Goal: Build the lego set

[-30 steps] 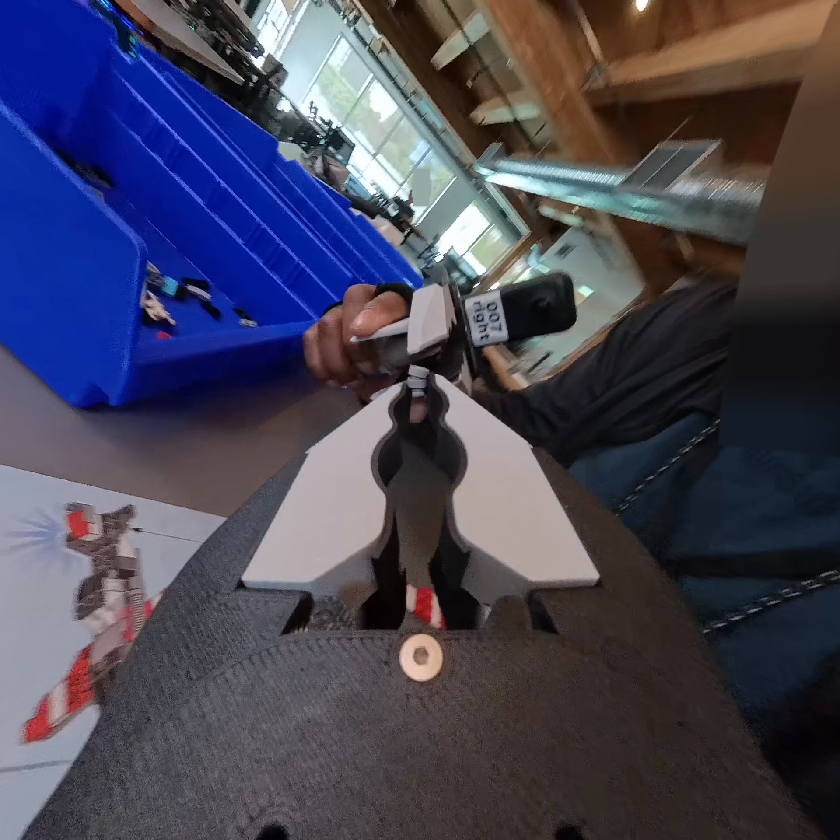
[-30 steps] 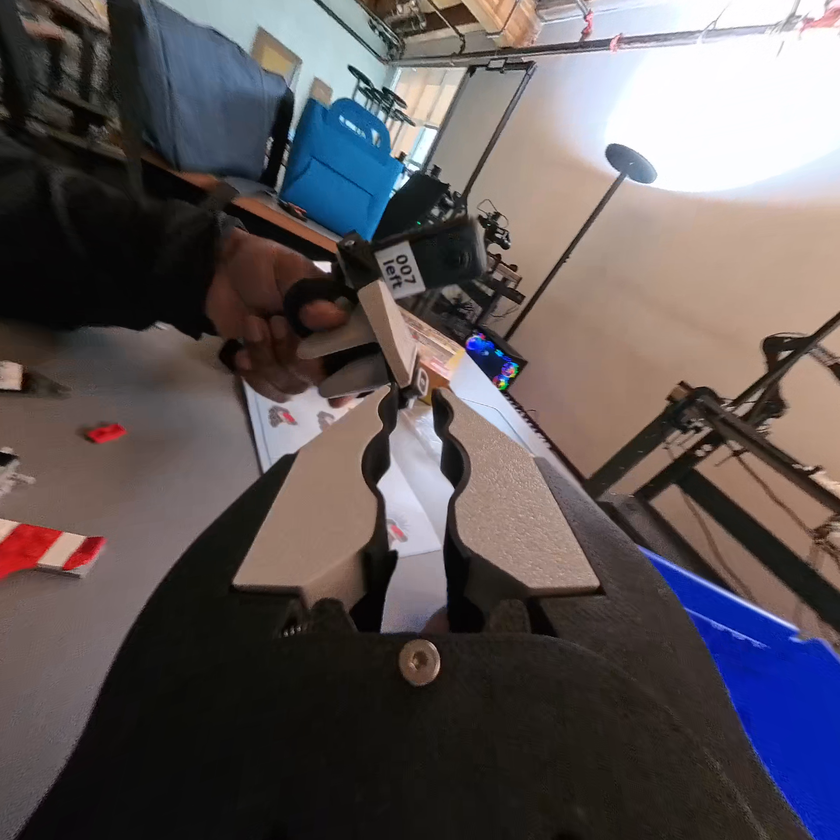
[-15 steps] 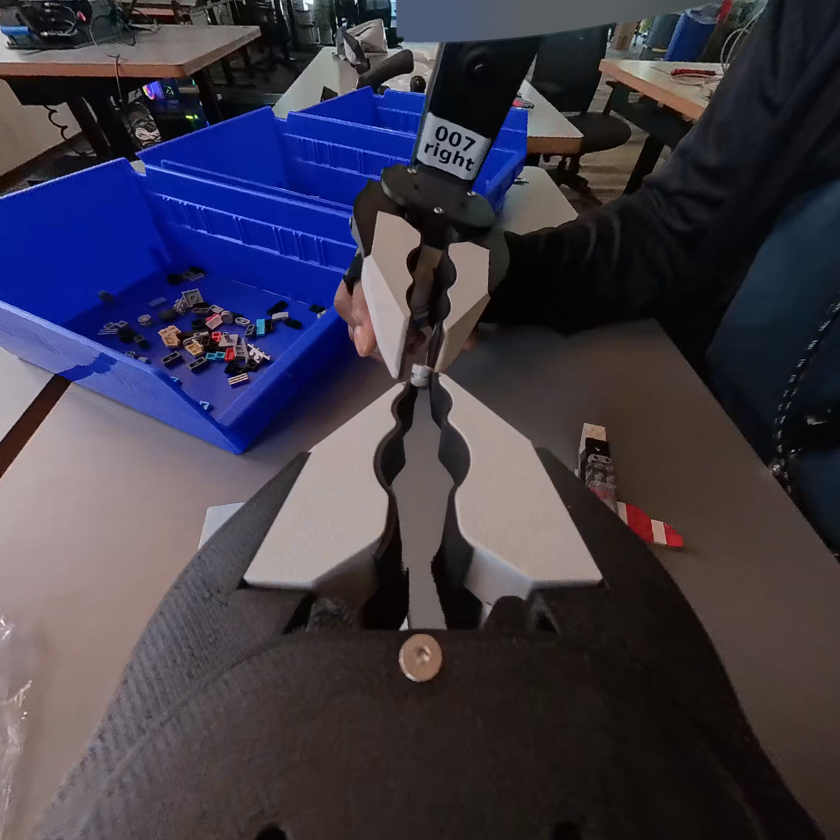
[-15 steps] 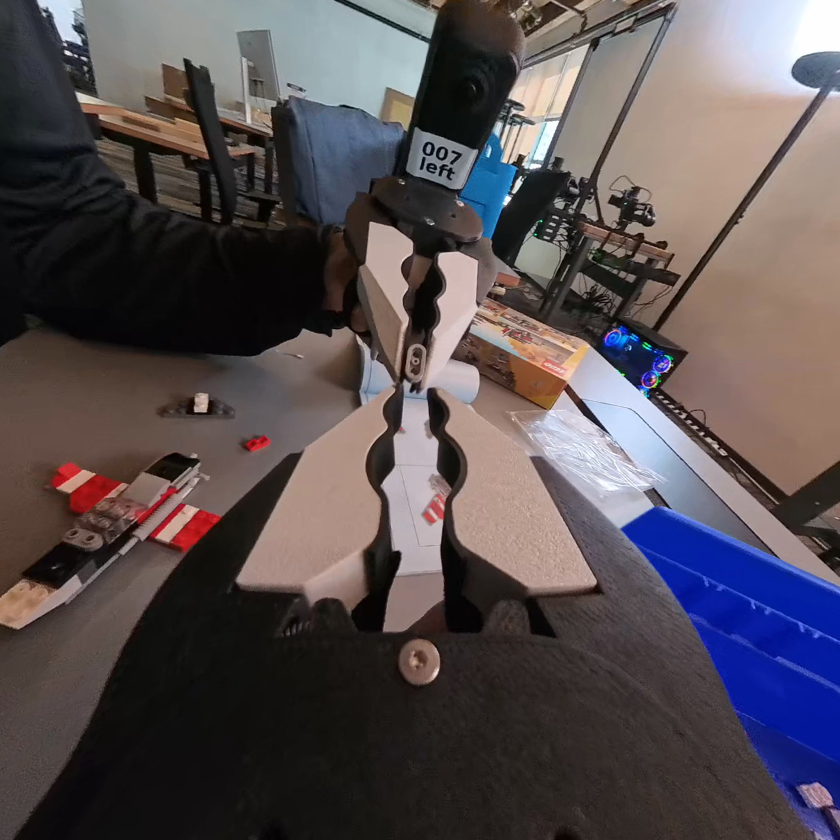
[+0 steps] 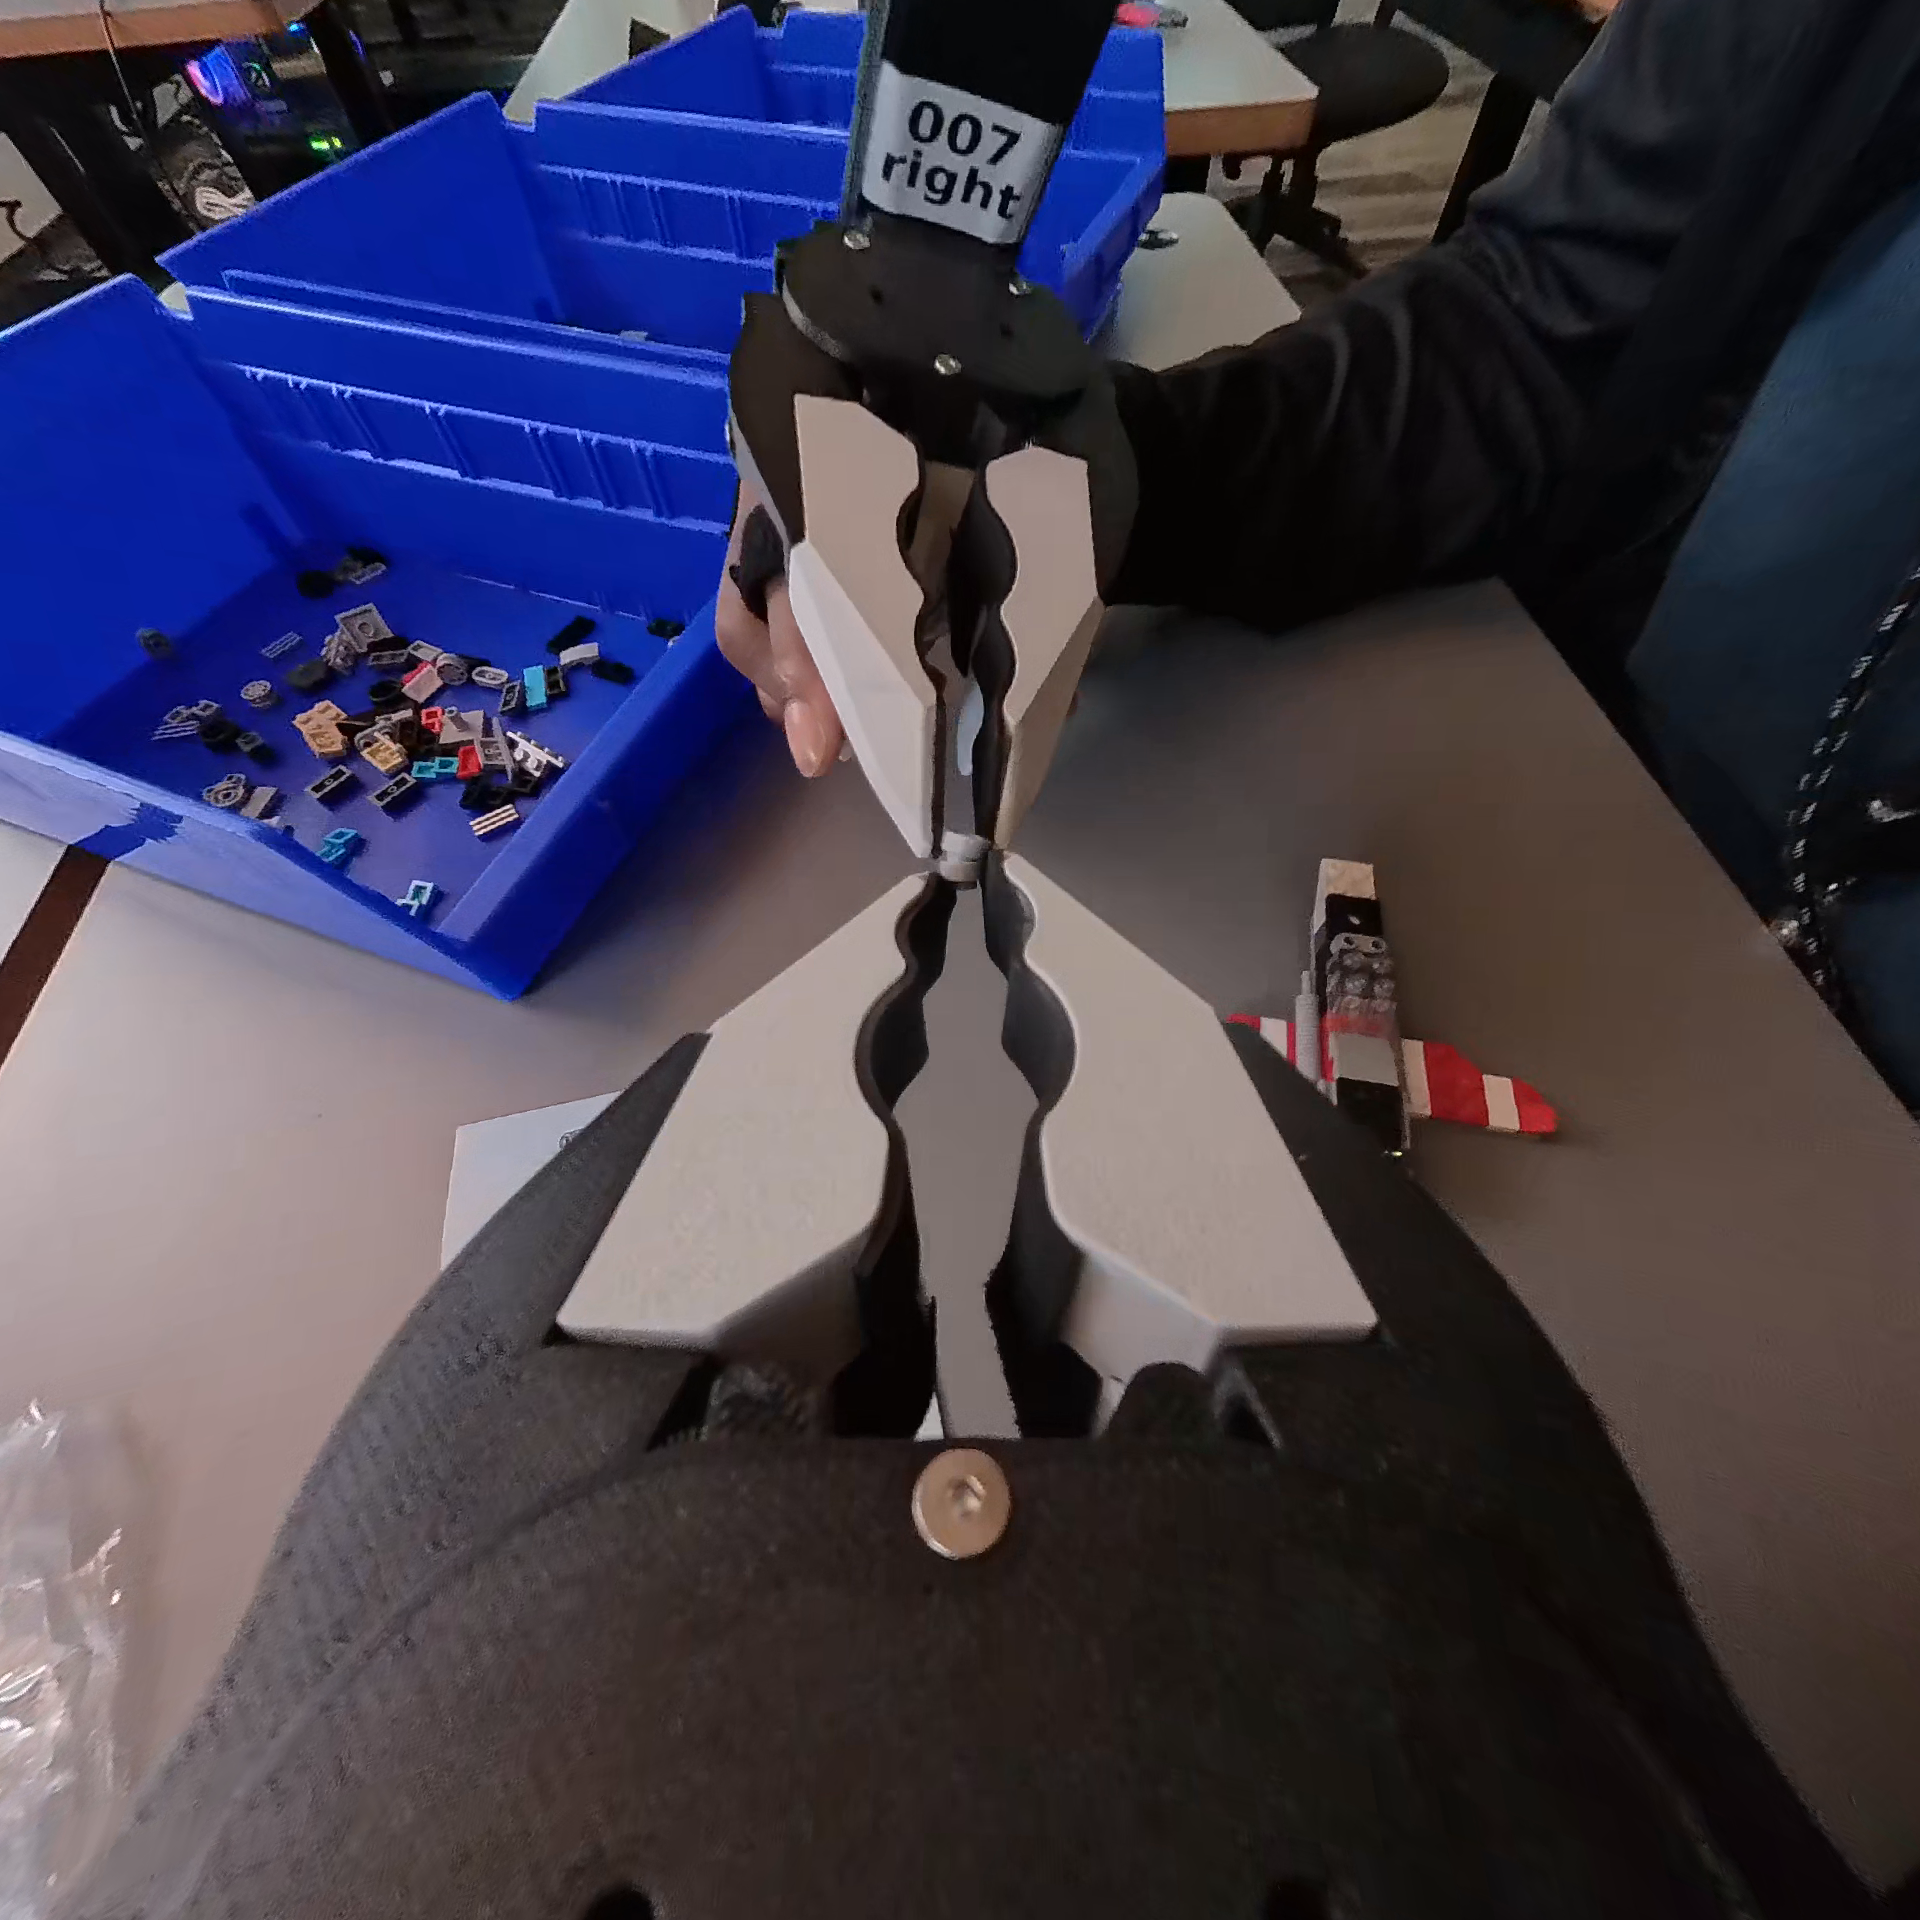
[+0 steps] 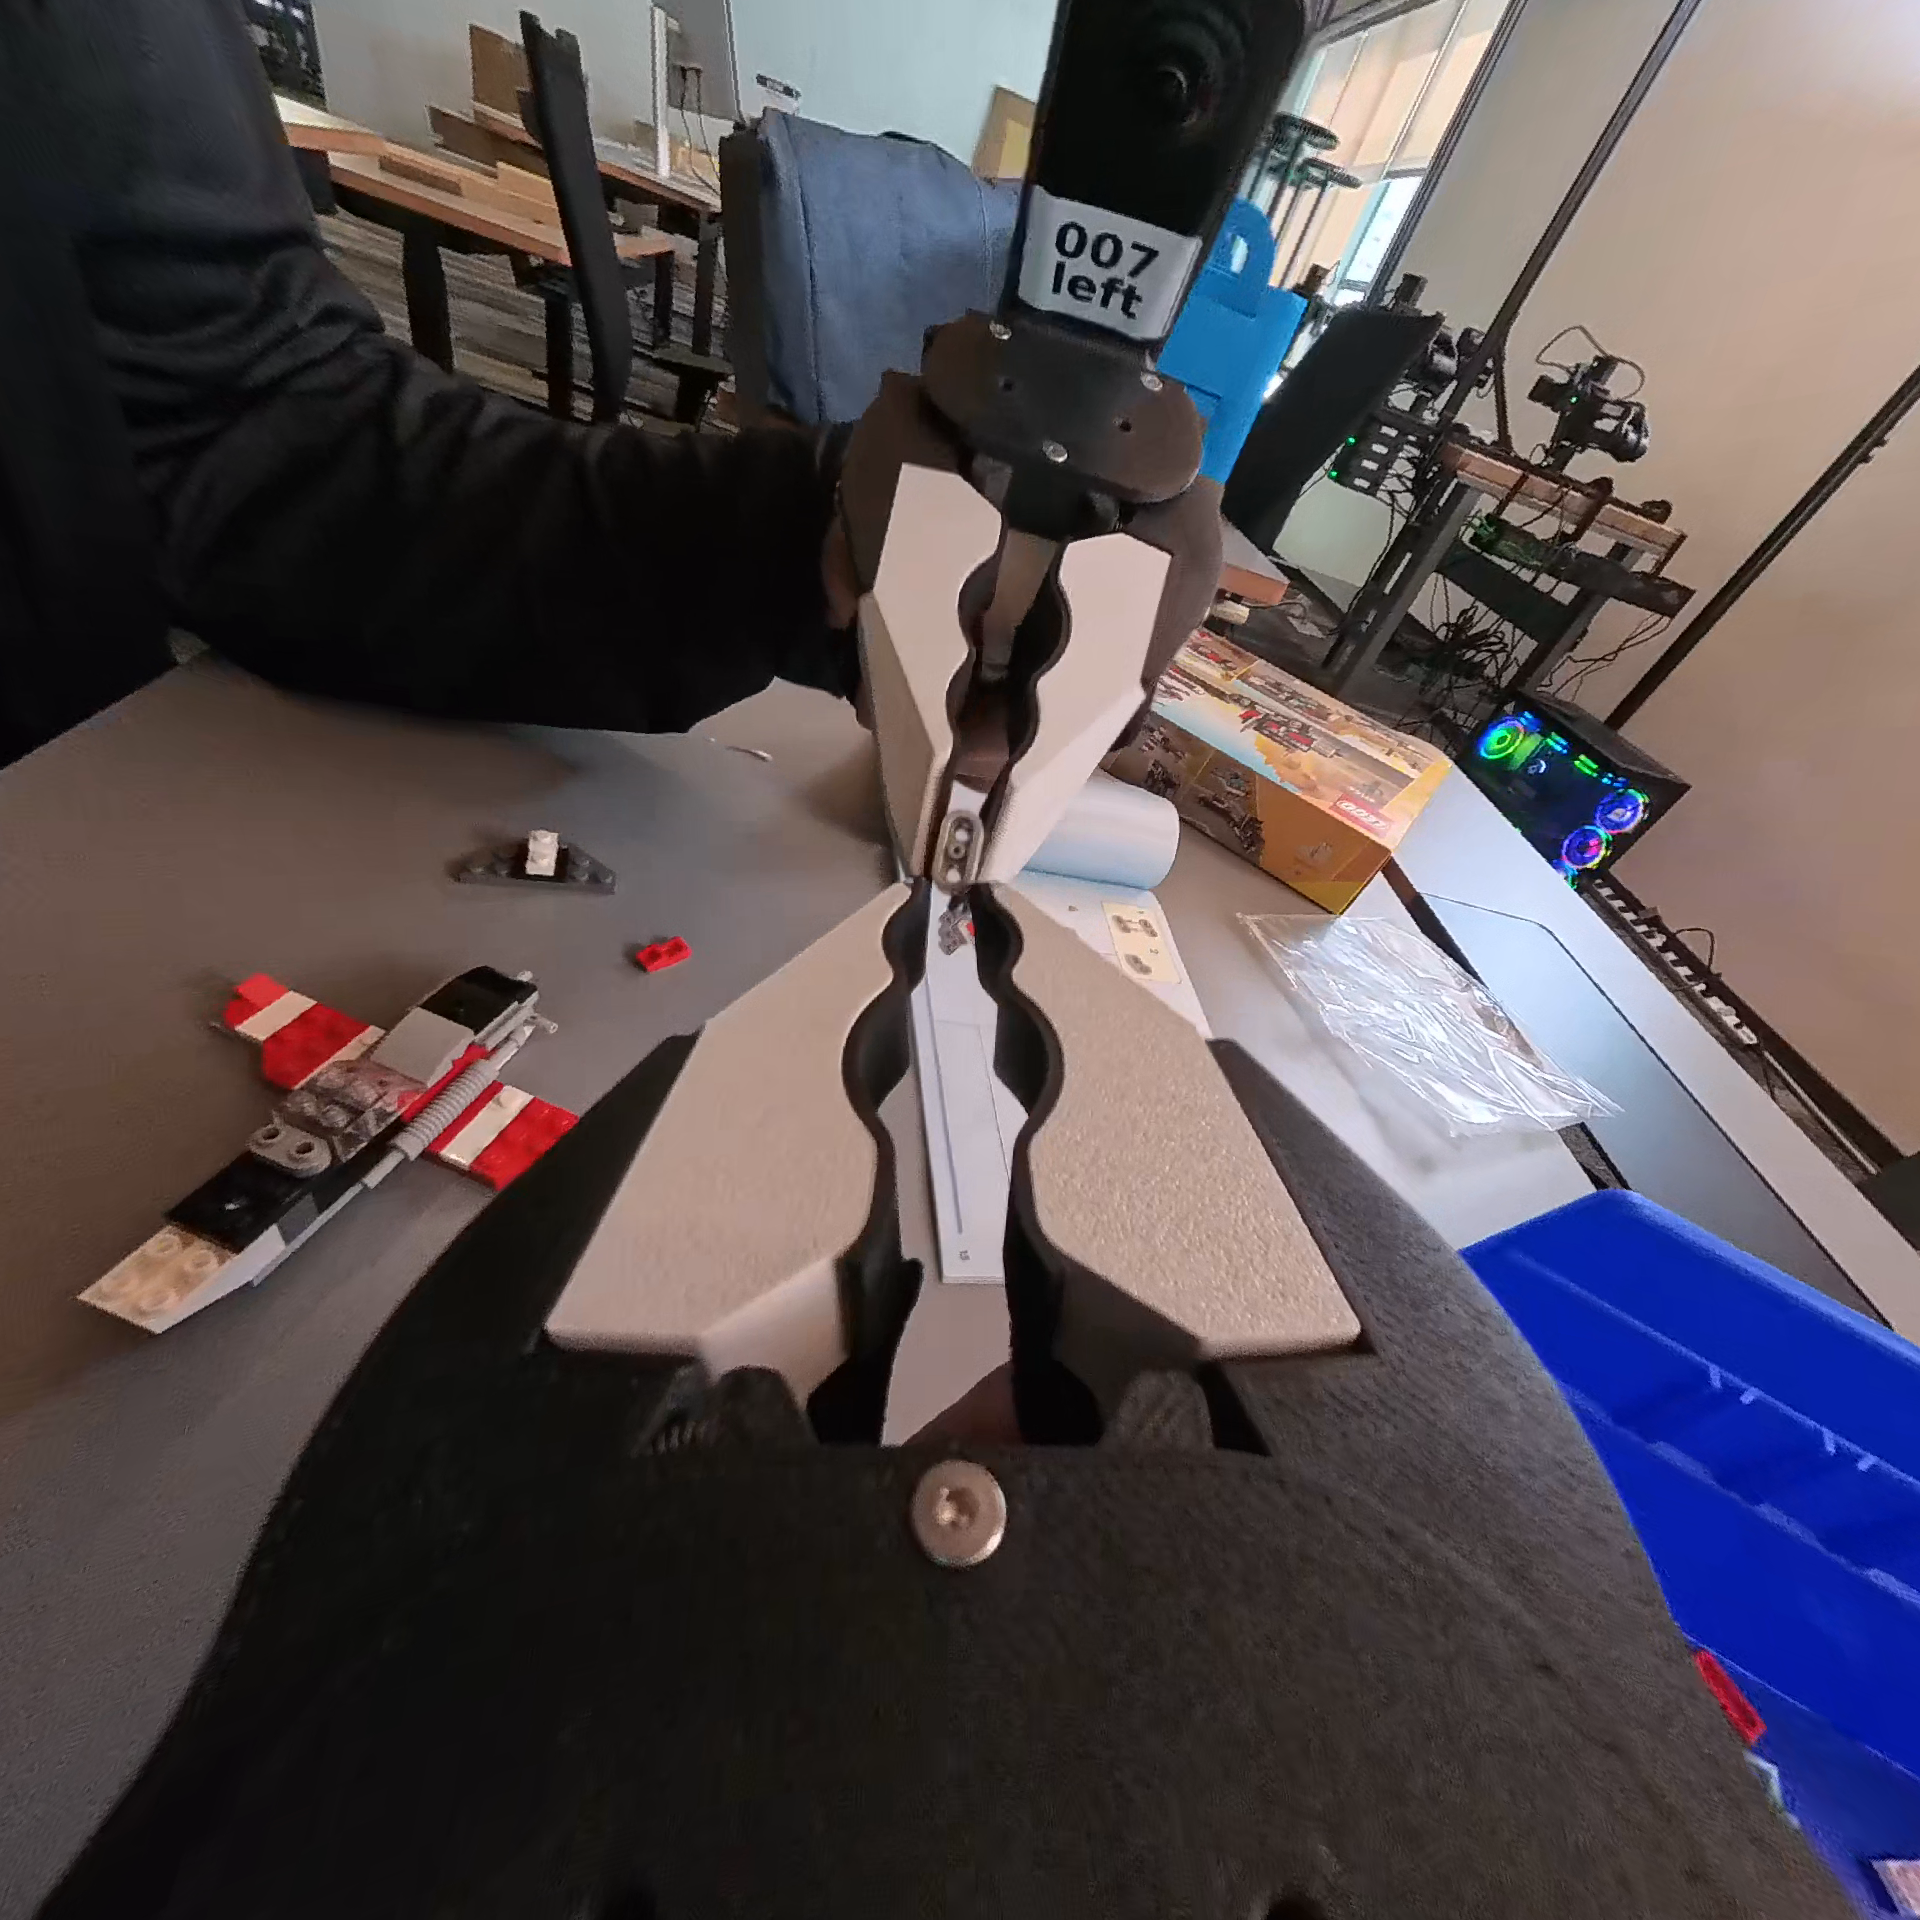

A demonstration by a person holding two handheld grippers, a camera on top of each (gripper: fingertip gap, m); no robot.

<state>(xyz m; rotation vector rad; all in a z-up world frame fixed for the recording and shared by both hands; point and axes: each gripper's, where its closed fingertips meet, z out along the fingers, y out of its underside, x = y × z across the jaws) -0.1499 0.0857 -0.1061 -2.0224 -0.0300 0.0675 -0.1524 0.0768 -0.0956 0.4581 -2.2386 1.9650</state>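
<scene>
My left gripper [image 5: 961, 885] is shut on a small grey lego piece [image 5: 961, 858], which shows as a grey plate with holes in the right wrist view [image 6: 956, 840]. My right gripper [image 6: 948, 902] meets it tip to tip above the table, and its jaws are narrowed onto the same small piece. The right gripper also shows from above in the left wrist view [image 5: 961, 844], and the left gripper in the right wrist view [image 6: 951, 868]. A part-built red, white and black lego plane [image 6: 343, 1101] lies on the grey table, also seen in the left wrist view [image 5: 1361, 1039].
A blue bin [image 5: 260, 883] with several loose pieces [image 5: 395, 727] stands behind, its corner in the right wrist view [image 6: 1714, 1403]. On the table lie an instruction booklet [image 6: 1132, 935], a lego box [image 6: 1278, 790], a plastic bag [image 6: 1423, 1029], a red piece [image 6: 662, 953] and a dark wedge plate [image 6: 535, 868]. The grippers are tip to tip, or close to it.
Both grippers have swung from tilted to upright, facing each other. They have come closer, tips now touching, and the right jaws have narrowed onto the small piece.
</scene>
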